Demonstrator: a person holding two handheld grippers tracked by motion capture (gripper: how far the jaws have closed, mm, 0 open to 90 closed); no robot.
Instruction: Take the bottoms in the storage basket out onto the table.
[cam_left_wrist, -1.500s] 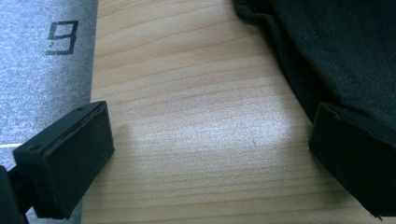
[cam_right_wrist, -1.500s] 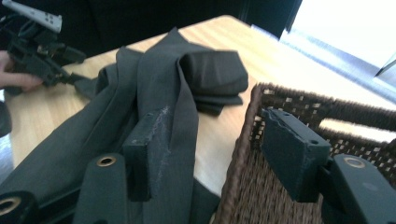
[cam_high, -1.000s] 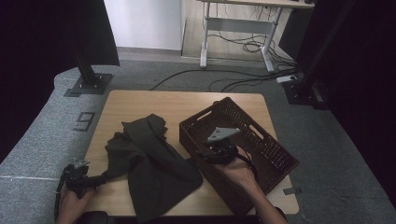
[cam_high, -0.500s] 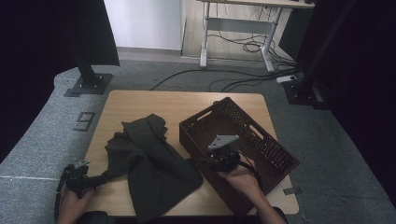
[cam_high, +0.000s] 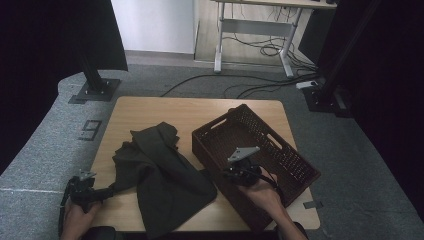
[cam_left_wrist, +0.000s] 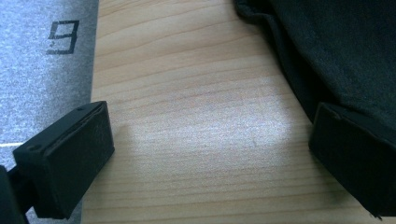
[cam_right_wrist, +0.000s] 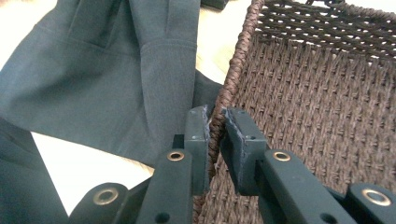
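Observation:
A dark brown wicker basket (cam_high: 280, 150) stands on the right half of the wooden table (cam_high: 165, 112). My right gripper (cam_high: 231, 174) sits on the basket's near left wall. In the right gripper view, the right gripper (cam_right_wrist: 215, 122) has just been closing its jaws, and its pads now press on the braided rim (cam_right_wrist: 229, 79) from both sides. A dark grey-green garment (cam_high: 160, 170) lies crumpled to the left of the basket. My left gripper (cam_high: 102, 191) rests at the table's near left corner, open wide (cam_left_wrist: 210, 140) over bare wood, with one jaw at the garment's (cam_left_wrist: 336, 51) edge.
The grey carpeted floor (cam_high: 45, 150) carries a marker patch (cam_left_wrist: 60, 38) off the table's left edge. Black stand bases (cam_high: 95, 90) sit beyond the far corners, and cables (cam_high: 240, 82) trail behind the table. Bare wood lies along the far side.
The right gripper came down a little onto the basket's near left wall and its jaws closed on the rim. The left hand and the garment have not moved.

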